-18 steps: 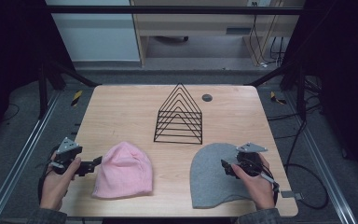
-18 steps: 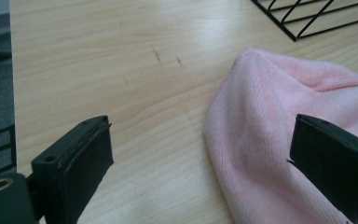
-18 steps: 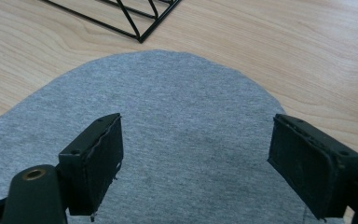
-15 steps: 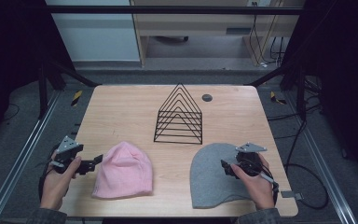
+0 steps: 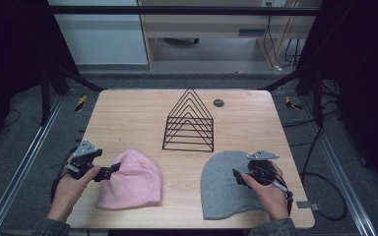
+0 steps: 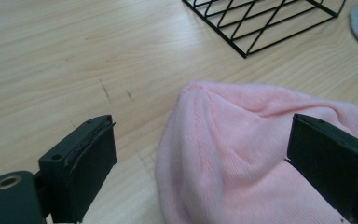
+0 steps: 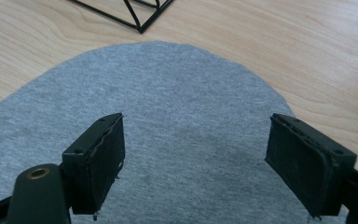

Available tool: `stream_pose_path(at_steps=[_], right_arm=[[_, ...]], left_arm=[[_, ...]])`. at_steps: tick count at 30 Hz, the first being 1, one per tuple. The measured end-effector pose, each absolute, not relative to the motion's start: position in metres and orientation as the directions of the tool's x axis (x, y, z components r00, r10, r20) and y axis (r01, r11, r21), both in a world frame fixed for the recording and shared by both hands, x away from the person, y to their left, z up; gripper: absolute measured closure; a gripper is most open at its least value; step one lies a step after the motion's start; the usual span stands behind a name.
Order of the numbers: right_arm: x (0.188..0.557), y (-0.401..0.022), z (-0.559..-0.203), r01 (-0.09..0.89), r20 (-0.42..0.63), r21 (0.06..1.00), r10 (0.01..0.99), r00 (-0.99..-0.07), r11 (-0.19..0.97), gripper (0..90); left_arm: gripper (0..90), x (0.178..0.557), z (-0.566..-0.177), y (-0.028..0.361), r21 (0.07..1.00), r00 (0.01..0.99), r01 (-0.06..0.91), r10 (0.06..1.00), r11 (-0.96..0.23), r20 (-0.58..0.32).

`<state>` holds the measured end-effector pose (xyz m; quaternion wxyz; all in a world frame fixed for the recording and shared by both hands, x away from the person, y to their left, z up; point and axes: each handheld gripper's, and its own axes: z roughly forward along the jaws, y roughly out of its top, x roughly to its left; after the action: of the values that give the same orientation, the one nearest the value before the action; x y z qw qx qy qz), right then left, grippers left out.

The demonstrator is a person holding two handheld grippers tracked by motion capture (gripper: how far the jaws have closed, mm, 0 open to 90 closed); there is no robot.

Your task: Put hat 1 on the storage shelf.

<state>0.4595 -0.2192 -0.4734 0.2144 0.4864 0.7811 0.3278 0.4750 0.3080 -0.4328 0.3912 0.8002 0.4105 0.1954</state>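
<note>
Two hats lie flat on the table [image 5: 128, 113]: one pink hat [image 5: 130, 181] front left, one grey hat [image 5: 224, 184] front right. One wire rack [image 5: 189, 120] stands behind them. The left gripper [image 5: 112, 170] and the right gripper [image 5: 236, 176] are both spread wide, each at its own hat, pinching nothing.

A: How's the light?
B: Even and soft from overhead on the surface [image 5: 128, 113]; the surroundings fall into darkness.
A: Sharpness?
B: High view slightly soft; close views crisp, faint shadows under each hand-held gripper
</note>
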Motion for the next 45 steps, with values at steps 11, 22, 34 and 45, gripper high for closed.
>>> stream_pose_path(at_steps=[11,22,34,45], right_arm=[[0.461,-0.22,-0.474,0.63,-0.014,0.717,0.909,-0.417,0.3,19.9],[0.461,-0.216,-0.474,0.627,-0.017,0.711,0.899,-0.438,0.319,20.6],[0.459,-0.21,-0.47,0.614,-0.017,0.721,0.895,-0.446,0.32,21.6],[0.455,-0.202,-0.466,0.589,0.002,0.748,0.887,-0.462,0.306,23.1]], left_arm=[[28.5,0.518,-0.452,0.295,0.728,0.633,0.57,0.768,-0.38,-0.095],[39.8,0.521,-0.471,0.284,0.662,0.649,0.598,0.758,-0.452,-0.069],[74.0,0.516,-0.47,0.282,0.66,0.649,0.603,0.756,-0.448,-0.079],[76.2,0.501,-0.446,0.282,0.7,0.663,0.561,0.746,-0.442,-0.061]])
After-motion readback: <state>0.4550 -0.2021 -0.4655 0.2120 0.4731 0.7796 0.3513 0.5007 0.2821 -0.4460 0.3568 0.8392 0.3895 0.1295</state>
